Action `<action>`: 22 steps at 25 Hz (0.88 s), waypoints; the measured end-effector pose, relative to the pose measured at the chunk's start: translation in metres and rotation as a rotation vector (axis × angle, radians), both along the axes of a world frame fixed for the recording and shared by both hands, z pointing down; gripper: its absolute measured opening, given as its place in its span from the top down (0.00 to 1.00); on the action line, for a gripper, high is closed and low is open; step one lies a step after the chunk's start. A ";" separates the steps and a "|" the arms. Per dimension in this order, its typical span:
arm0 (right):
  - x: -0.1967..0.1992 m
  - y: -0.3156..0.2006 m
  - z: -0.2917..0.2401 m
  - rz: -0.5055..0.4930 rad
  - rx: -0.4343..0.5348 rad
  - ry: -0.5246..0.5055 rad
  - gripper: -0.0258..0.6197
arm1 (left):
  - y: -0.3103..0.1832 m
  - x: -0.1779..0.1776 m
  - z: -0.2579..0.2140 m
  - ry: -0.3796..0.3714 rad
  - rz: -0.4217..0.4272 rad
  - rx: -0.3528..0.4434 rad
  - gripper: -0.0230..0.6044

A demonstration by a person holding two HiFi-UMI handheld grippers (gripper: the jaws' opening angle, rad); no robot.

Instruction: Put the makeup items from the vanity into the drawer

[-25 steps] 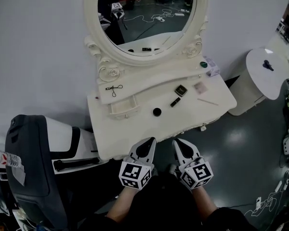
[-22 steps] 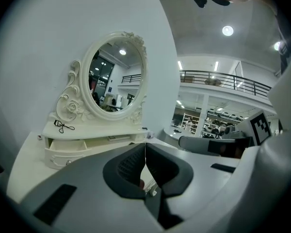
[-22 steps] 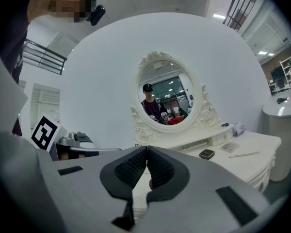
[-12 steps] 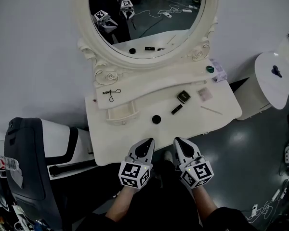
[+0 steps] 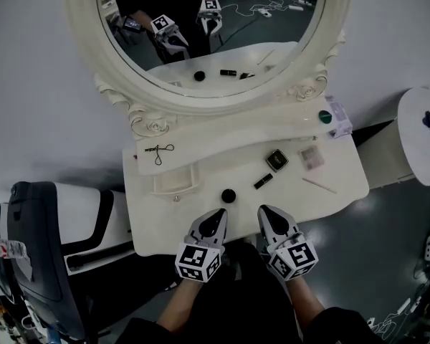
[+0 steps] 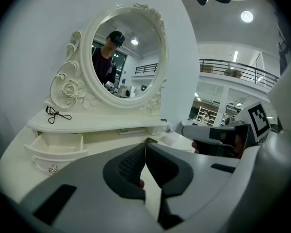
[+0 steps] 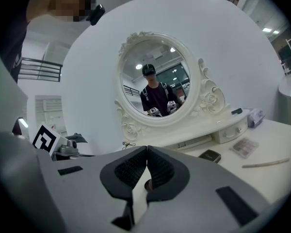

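Note:
On the white vanity top (image 5: 201, 221) lie a round black pot (image 5: 228, 196), a black lipstick tube (image 5: 263, 181), a square black compact (image 5: 276, 160), a pale palette (image 5: 312, 156) and a thin stick (image 5: 319, 185). An eyelash curler (image 5: 158, 151) rests on the raised shelf, above the small drawer (image 5: 175, 182) that stands pulled out at the left. My left gripper (image 5: 219, 213) and right gripper (image 5: 264, 212) hover side by side at the vanity's front edge, both shut and empty. The left gripper view has its jaws (image 6: 145, 149) pressed together, facing the drawer (image 6: 58, 142). The right gripper (image 7: 147, 152) faces the compact (image 7: 211, 155).
A large oval mirror (image 5: 79, 41) rises behind the shelf, which also carries a green-topped jar (image 5: 325, 117) and a small box (image 5: 340, 115) at its right end. A dark chair (image 5: 36, 249) stands to the left and a round white side table (image 5: 423, 135) to the right.
Both grippers have moved forward together toward the vanity and now reach its front edge. The vanity and mirror fill more of the head view. The jaws stayed shut.

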State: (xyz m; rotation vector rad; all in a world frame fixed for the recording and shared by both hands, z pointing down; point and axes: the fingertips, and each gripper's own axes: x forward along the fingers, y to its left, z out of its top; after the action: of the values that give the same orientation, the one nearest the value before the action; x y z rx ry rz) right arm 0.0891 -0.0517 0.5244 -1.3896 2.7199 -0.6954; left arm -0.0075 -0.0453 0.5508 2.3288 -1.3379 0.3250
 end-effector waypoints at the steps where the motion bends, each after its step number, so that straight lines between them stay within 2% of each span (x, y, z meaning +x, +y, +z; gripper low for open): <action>1: 0.001 -0.006 0.002 -0.007 -0.005 -0.005 0.92 | -0.005 0.000 0.002 -0.005 -0.007 -0.002 0.94; 12: -0.001 -0.036 0.024 -0.038 -0.052 -0.012 0.92 | -0.030 0.002 0.026 -0.074 -0.017 -0.035 0.94; 19: -0.010 -0.038 0.038 -0.046 -0.073 -0.015 0.92 | -0.035 -0.005 0.055 -0.145 -0.027 -0.079 0.93; 20: -0.011 -0.038 0.041 -0.045 -0.076 -0.016 0.92 | -0.037 -0.006 0.061 -0.156 -0.025 -0.091 0.91; 22: -0.011 -0.038 0.046 -0.043 -0.084 -0.018 0.92 | -0.040 -0.005 0.075 -0.174 -0.020 -0.122 0.80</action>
State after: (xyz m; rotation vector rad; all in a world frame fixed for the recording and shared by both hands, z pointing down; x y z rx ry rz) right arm 0.0781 -0.0897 0.5703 -1.3377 2.7442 -0.8295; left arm -0.0126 -0.0848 0.6259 2.2269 -1.3796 0.5980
